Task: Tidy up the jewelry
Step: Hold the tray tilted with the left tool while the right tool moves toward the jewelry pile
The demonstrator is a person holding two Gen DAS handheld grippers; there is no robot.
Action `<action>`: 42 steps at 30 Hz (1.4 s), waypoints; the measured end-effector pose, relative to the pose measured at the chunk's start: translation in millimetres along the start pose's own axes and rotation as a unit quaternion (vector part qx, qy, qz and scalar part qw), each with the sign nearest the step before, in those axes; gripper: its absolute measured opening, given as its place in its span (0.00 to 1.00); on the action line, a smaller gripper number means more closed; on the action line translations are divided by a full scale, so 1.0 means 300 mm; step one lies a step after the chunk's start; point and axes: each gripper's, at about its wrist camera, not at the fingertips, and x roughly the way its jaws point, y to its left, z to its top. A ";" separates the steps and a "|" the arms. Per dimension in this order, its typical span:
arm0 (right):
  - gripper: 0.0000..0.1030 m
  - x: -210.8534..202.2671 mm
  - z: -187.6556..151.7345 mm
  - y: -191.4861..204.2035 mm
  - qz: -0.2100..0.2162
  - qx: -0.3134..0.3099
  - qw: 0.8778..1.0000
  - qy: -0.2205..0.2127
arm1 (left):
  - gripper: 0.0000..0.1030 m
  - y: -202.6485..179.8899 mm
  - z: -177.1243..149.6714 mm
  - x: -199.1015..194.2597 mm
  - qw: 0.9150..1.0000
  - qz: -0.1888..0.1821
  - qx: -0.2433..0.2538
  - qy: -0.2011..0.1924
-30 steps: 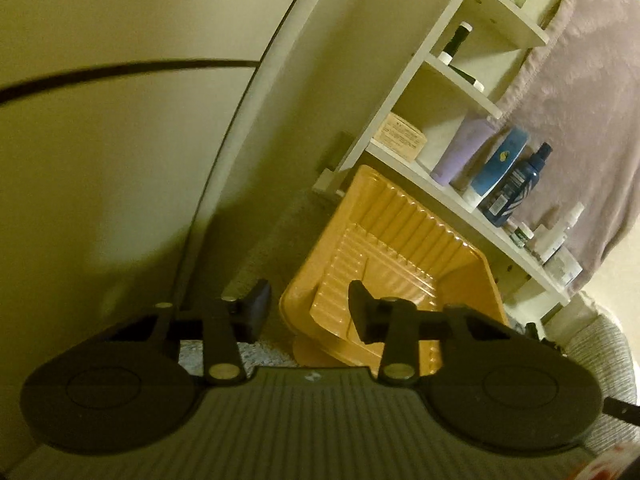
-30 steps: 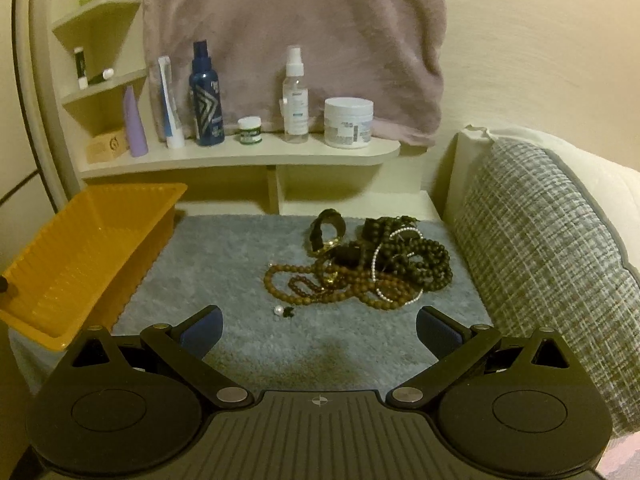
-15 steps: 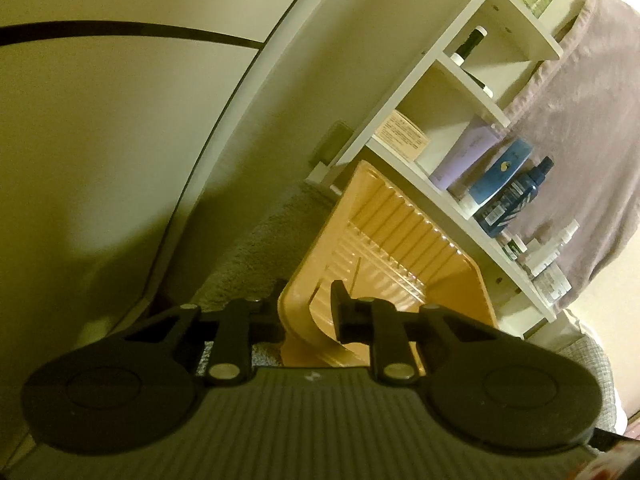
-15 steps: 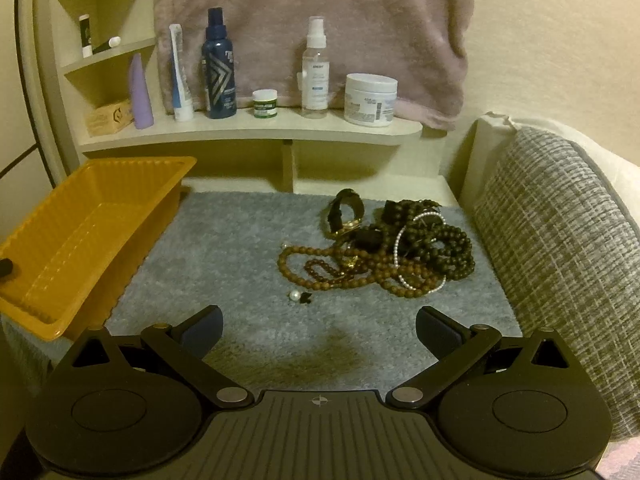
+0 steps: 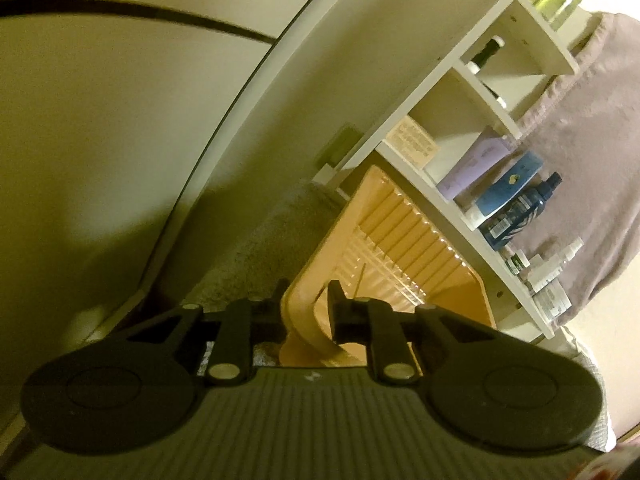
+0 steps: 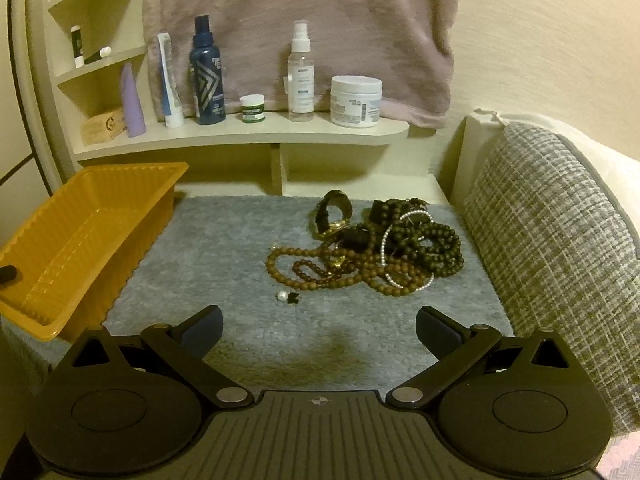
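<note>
A tangled pile of bead necklaces, bracelets and a watch point(image 6: 372, 244) lies on the grey mat point(image 6: 224, 264). A small pearl piece point(image 6: 287, 297) lies apart, in front of the pile. An empty orange plastic tray point(image 6: 80, 240) stands at the mat's left. My left gripper point(image 5: 306, 304) is shut on the tray's near rim point(image 5: 304, 320). One of its fingertips point(image 6: 7, 274) shows at the tray's left edge in the right wrist view. My right gripper point(image 6: 319, 330) is open and empty, above the mat in front of the pile.
A white shelf point(image 6: 248, 136) behind the mat holds bottles, tubes and jars, with a mauve towel point(image 6: 300, 20) hanging above. A grey woven cushion point(image 6: 552, 248) borders the mat on the right. A wall is at the left.
My left gripper has closed its jaws onto the orange tray's rim. My right gripper has moved a little closer to the jewelry pile and stays open.
</note>
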 end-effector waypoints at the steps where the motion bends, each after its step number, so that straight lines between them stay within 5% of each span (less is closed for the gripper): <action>1: 0.99 0.001 -0.001 -0.002 -0.001 0.001 1.000 0.001 | 0.10 -0.008 0.001 -0.002 1.000 0.001 0.005 -0.001; 8: 0.99 0.016 -0.009 -0.012 0.005 0.008 1.000 0.005 | 0.09 -0.094 0.000 -0.032 0.997 0.026 0.067 -0.008; 15: 0.99 0.055 -0.022 -0.076 -0.002 0.022 1.000 0.000 | 0.07 -0.255 -0.027 -0.071 0.981 0.062 0.184 -0.015; 20: 0.99 0.088 -0.038 -0.134 0.014 0.030 0.999 -0.010 | 0.07 -0.339 -0.076 -0.111 0.972 0.083 0.219 -0.019; 23: 0.75 0.127 -0.038 -0.130 0.044 0.017 0.999 -0.010 | 0.07 -0.389 -0.102 -0.129 0.963 0.096 0.251 -0.027; 31: 0.49 0.247 -0.027 -0.061 0.081 -0.010 0.997 -0.013 | 0.07 -0.517 -0.127 -0.132 0.935 0.115 0.333 -0.039; 42: 0.31 0.322 -0.032 0.007 0.052 -0.014 0.998 -0.009 | 0.04 -0.547 -0.125 -0.105 0.930 0.126 0.346 -0.017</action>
